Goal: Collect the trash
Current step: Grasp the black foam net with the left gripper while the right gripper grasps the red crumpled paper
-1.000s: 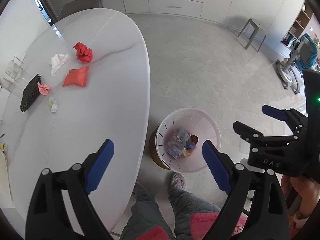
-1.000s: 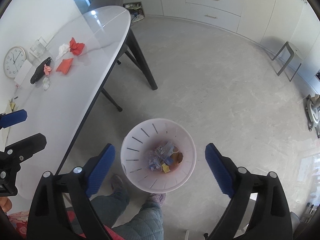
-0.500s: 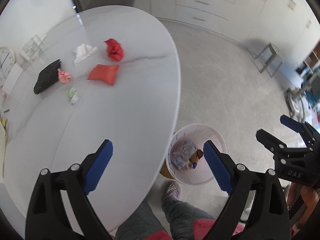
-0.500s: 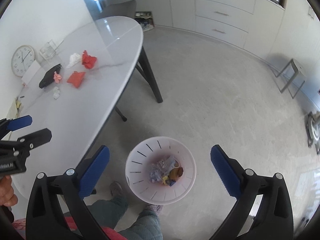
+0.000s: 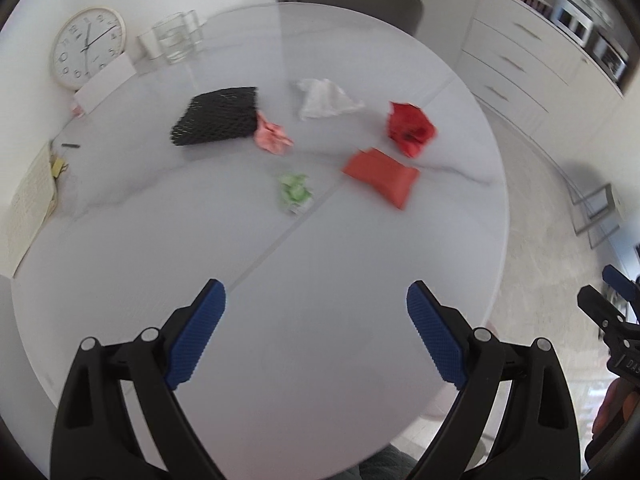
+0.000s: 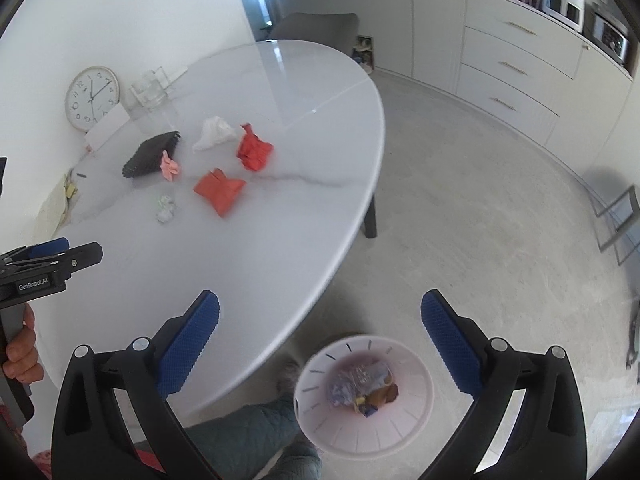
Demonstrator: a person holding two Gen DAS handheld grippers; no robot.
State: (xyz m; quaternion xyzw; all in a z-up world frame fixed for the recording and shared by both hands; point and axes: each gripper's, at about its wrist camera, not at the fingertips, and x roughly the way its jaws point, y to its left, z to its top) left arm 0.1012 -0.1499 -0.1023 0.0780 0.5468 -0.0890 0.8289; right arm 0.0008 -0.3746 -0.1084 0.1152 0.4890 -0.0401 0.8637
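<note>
Trash lay scattered on the far half of a pale, rounded worktop (image 5: 360,272). Nearest the left claw (image 5: 316,328) was a small green and white scrap (image 5: 295,193). To its right sat a flat orange-red packet (image 5: 381,177), and beyond that a crumpled red paper (image 5: 410,128). A white crumpled tissue (image 5: 326,98) lay further back. A pink wad (image 5: 273,137) touched the corner of a black mesh mat (image 5: 218,117).

The left claw hung over the bare near part of the worktop, its blue-padded fingers (image 5: 197,336) spread wide and holding nothing, well short of the trash.

From the right wrist view, the right claw (image 6: 320,344) was also spread wide and empty. It was held off the worktop's edge, above a white slotted waste bin (image 6: 362,432) standing on the floor (image 6: 480,208) just beside the worktop. The bin already held some wrappers (image 6: 362,388). The person's quilted trouser leg (image 6: 248,436) showed beside the bin.

At the back of the worktop, a round wall clock (image 5: 86,46) leaned against the wall, with clear glass containers (image 5: 176,38) beside it. White drawers (image 6: 516,68) lined the far wall, with a grey chair (image 6: 316,26) behind the worktop.
</note>
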